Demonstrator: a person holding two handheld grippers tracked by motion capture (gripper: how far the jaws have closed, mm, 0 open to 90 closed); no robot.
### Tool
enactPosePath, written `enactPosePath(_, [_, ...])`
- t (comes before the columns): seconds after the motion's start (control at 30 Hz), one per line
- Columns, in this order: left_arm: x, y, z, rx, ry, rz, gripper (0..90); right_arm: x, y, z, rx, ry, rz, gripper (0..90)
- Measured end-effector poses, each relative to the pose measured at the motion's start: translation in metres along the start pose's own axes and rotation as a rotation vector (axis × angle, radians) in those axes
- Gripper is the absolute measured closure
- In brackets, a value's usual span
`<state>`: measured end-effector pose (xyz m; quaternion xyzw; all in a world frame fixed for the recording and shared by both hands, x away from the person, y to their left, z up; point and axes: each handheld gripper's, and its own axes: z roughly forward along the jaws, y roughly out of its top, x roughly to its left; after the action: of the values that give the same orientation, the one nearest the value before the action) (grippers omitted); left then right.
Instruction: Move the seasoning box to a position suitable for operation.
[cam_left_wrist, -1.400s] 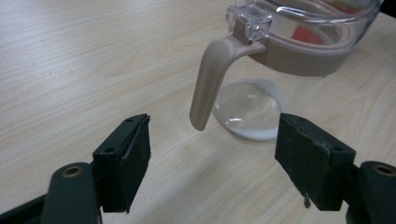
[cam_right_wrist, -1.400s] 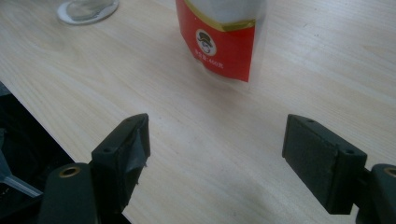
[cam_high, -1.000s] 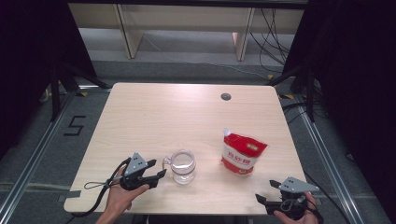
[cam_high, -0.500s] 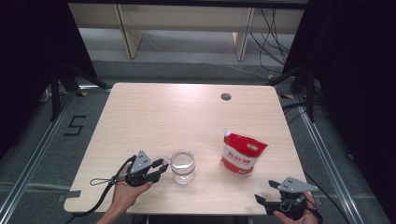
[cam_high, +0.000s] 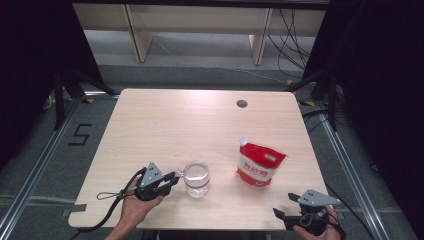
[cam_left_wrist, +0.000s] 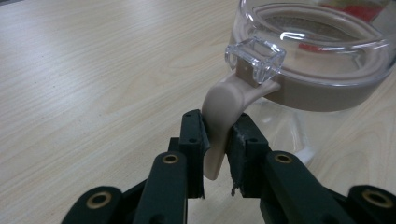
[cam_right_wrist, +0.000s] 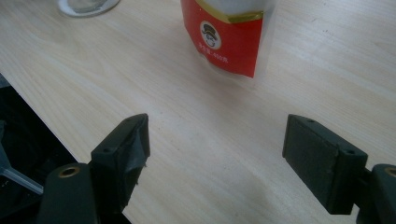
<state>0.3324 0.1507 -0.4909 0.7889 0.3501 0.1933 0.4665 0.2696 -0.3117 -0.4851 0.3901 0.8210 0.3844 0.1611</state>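
A clear jar (cam_high: 196, 177) with a beige lid band (cam_left_wrist: 327, 88) stands near the table's front, left of centre. A beige tab (cam_left_wrist: 224, 100) sticks out from the lid toward me. My left gripper (cam_high: 175, 176) (cam_left_wrist: 217, 133) has just been closing its jaws, and both pads now press on that tab. A red and white pouch (cam_high: 260, 165) (cam_right_wrist: 224, 32) stands upright to the right of the jar. My right gripper (cam_high: 283, 206) (cam_right_wrist: 217, 140) rests open at the front right edge, short of the pouch, with only bare table between its jaws.
The light wooden table (cam_high: 200, 125) has a dark round cable hole (cam_high: 242, 103) at the back right. The left gripper's cable (cam_high: 107, 195) loops over the front left corner. Dark floor and metal rails surround the table.
The left gripper's jaws have narrowed onto the tab at the jar's left side. The jar, the pouch and the right gripper have stayed where they were.
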Motion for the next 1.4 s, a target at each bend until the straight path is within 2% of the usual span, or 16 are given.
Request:
enactPosePath(0.17, [-0.003, 0.000, -0.001, 0.003, -0.009, 0.000, 75.7, 0.000, 0.000, 0.000, -0.002, 0.004, -0.003, 24.0])
enactPosePath(0.23, [-0.003, 0.000, 0.000, 0.000, -0.028, 0.019, 75.4, 0.002, 0.000, 0.000, 0.004, 0.002, 0.024, 23.9])
enactPosePath(0.27, [-0.007, 0.000, 0.000, 0.006, -0.026, 0.001, 75.4, 0.002, 0.000, 0.000, 0.003, 0.004, 0.021, 23.7])
enactPosePath(0.33, [-0.013, 0.001, 0.001, 0.006, -0.044, 0.023, 75.3, 0.004, 0.000, 0.000, 0.014, 0.007, 0.036, 23.8])
enactPosePath(0.47, [-0.019, 0.002, 0.001, 0.016, -0.058, 0.024, 74.6, 0.001, 0.001, 0.001, -0.007, 0.013, -0.009, 23.8])
enactPosePath(0.5, [-0.020, 0.002, 0.002, 0.008, -0.068, 0.024, 74.3, 0.003, 0.001, 0.000, -0.001, 0.006, 0.006, 23.8])
enactPosePath(0.6, [-0.020, 0.002, 0.001, 0.010, -0.068, 0.055, 74.3, 0.004, 0.001, 0.002, 0.002, 0.037, -0.002, 24.0])
enactPosePath(0.7, [-0.020, 0.002, 0.001, 0.012, -0.075, 0.059, 74.4, 0.004, 0.002, 0.001, 0.005, 0.016, -0.005, 24.1])
enactPosePath(0.73, [-0.021, 0.001, 0.002, 0.005, -0.071, 0.065, 74.4, 0.007, 0.001, 0.000, 0.015, 0.019, 0.024, 24.1])
enactPosePath(0.77, [-0.020, 0.002, 0.002, 0.007, -0.074, 0.088, 74.5, 0.006, 0.002, 0.001, 0.003, 0.018, 0.001, 24.1])
enactPosePath(0.83, [-0.020, 0.002, 0.002, 0.007, -0.076, 0.093, 74.6, 0.006, 0.002, 0.001, 0.000, 0.018, 0.003, 24.1])
enactPosePath(0.87, [-0.021, 0.001, 0.002, 0.008, -0.079, 0.070, 74.6, 0.006, 0.002, 0.001, 0.002, 0.019, 0.001, 24.1])
enactPosePath(0.93, [-0.020, 0.001, 0.002, 0.003, -0.089, 0.104, 74.7, 0.007, 0.001, 0.001, 0.004, 0.021, 0.004, 24.1])
enactPosePath(1.07, [-0.023, 0.000, 0.002, 0.001, -0.104, 0.083, 74.6, 0.007, 0.001, 0.001, 0.008, 0.029, 0.010, 24.2])
enactPosePath(1.2, [-0.023, 0.000, 0.002, 0.003, -0.105, 0.093, 74.6, 0.005, 0.002, 0.002, -0.001, 0.023, -0.028, 24.2])
enactPosePath(1.4, [-0.031, 0.001, 0.003, 0.003, -0.126, 0.091, 74.6, 0.007, 0.003, 0.003, 0.002, 0.031, -0.024, 24.2])
